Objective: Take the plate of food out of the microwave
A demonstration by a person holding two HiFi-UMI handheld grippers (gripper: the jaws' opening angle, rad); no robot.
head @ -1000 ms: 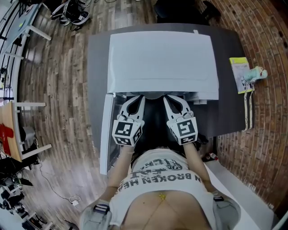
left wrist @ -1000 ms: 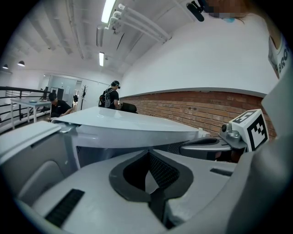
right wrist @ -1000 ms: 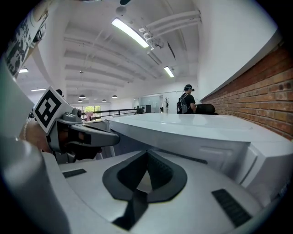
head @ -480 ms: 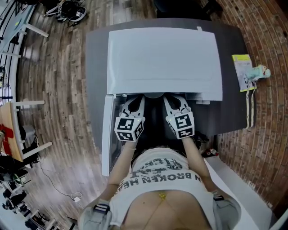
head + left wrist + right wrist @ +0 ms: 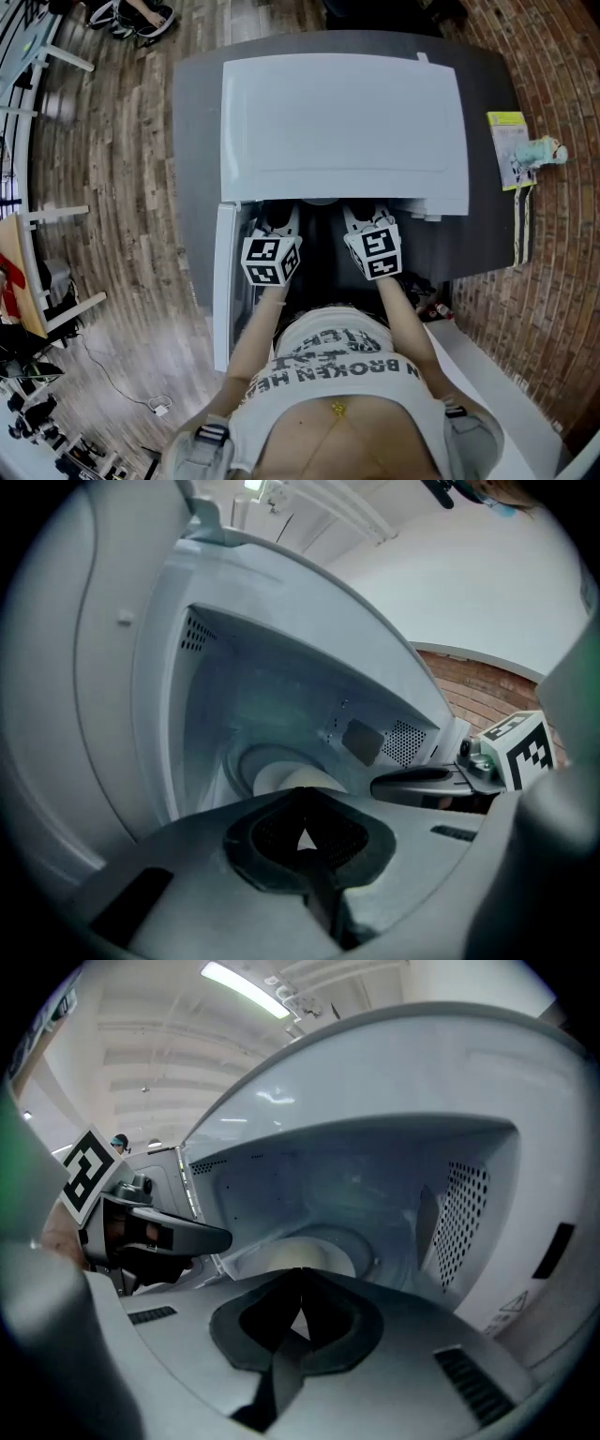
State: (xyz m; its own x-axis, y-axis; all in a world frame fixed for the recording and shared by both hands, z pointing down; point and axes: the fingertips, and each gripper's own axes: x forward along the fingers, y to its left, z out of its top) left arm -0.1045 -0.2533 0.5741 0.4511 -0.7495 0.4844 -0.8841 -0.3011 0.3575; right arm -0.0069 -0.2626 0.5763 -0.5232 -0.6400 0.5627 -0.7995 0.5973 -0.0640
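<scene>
The white microwave [image 5: 342,117] stands on a grey table with its door [image 5: 223,281] swung open to the left. Inside, on the turntable, sits a white plate of pale food [image 5: 289,778], which also shows as the plate [image 5: 302,1254] in the right gripper view. My left gripper [image 5: 302,793] and right gripper [image 5: 300,1273] are both shut and empty, side by side just in front of the cavity mouth and pointing at the plate. In the head view the left gripper [image 5: 279,221] and right gripper [image 5: 361,218] have their tips under the microwave's top edge.
The grey table [image 5: 487,225] carries a yellow-green packet and a small figure [image 5: 516,150] at its right edge. A brick wall runs along the right. The open door bounds the left side; the perforated cavity wall [image 5: 459,1213] bounds the right.
Both grippers have sunk and moved in toward the microwave opening, their tips now tucked under its top edge. Both have stayed shut.
</scene>
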